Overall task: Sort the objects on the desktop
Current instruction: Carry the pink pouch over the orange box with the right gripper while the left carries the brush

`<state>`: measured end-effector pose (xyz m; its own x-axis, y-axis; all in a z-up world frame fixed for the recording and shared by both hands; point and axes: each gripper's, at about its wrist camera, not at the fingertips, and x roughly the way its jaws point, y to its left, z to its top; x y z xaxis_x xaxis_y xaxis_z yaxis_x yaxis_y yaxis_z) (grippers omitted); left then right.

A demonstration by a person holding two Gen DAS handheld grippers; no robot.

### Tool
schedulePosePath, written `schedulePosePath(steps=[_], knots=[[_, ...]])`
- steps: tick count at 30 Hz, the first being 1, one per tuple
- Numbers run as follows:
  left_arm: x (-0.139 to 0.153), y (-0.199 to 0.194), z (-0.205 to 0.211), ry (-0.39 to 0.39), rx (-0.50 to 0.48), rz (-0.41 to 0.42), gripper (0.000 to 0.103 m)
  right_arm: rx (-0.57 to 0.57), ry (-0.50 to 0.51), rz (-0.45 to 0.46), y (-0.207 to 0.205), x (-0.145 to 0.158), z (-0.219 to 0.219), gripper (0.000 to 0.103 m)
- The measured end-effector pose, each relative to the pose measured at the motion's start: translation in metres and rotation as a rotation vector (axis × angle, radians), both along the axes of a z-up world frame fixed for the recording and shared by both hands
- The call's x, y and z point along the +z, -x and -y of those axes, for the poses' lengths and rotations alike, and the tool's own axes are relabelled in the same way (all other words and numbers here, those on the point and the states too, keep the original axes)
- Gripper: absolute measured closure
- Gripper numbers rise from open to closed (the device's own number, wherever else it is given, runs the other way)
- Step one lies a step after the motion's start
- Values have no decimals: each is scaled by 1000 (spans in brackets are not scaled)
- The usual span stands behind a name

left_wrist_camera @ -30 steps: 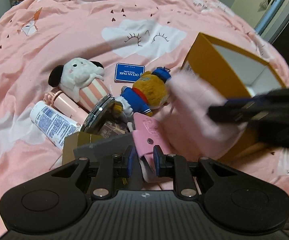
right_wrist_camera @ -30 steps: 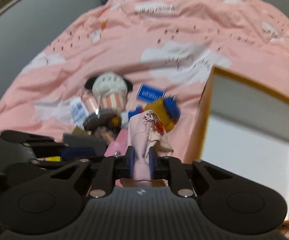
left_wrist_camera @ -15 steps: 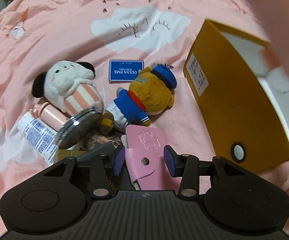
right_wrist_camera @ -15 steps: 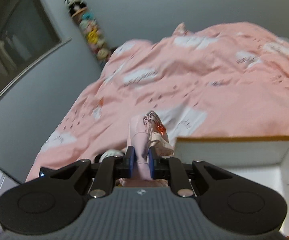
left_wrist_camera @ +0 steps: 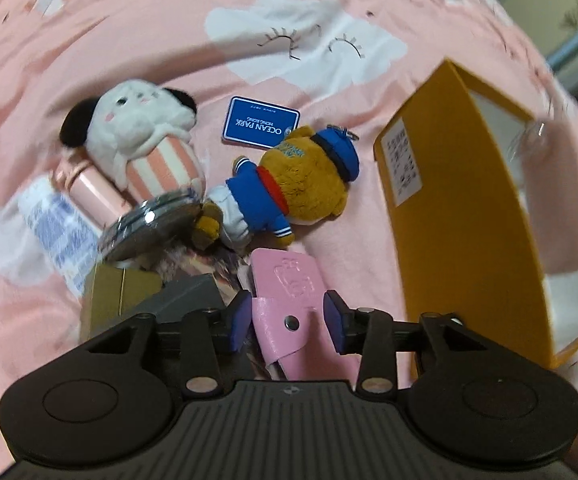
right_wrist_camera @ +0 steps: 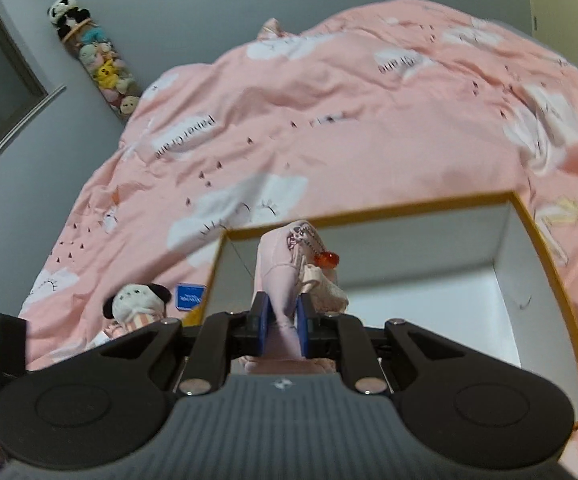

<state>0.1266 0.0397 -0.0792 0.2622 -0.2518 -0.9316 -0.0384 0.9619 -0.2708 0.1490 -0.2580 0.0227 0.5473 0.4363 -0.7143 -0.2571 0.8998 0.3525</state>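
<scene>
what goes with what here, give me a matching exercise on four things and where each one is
Things:
1. pink pouch
2. pink case
3. blue card
4. round mirror

Places:
A. flat on the bedspread, beside the bear's cap
B. clamped in the right gripper, over the yellow box
C. propped on the pile below the striped plush
D. between the left gripper's closing jaws

Pairs: 1-B, 2-D, 3-A, 4-C

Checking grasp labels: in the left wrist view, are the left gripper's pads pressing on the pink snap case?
No: the left gripper straddles the pink snap case, its jaws closing, but a gap shows beside each pad.
</scene>
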Motion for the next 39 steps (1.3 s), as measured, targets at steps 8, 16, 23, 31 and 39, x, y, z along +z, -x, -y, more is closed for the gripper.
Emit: schedulePosePath(steps=[8,16,23,31,39], knots=[[-5,15,3,-5,113,-78,61,29,-30,-24,0,-16,-1,87],[-10,12,19,-62,116,-46,56,48,-50,-63,0,-26,3,87],[19,24,23,53,93,69,70,19,-87,-156,-7,-47,17,87],[-6,12,32,38,124,35,73,17,-103,-239,-12,-69,17,86],[42,25,37,-17,104,172,79,15,-151,-232,-14,-67,19,86]])
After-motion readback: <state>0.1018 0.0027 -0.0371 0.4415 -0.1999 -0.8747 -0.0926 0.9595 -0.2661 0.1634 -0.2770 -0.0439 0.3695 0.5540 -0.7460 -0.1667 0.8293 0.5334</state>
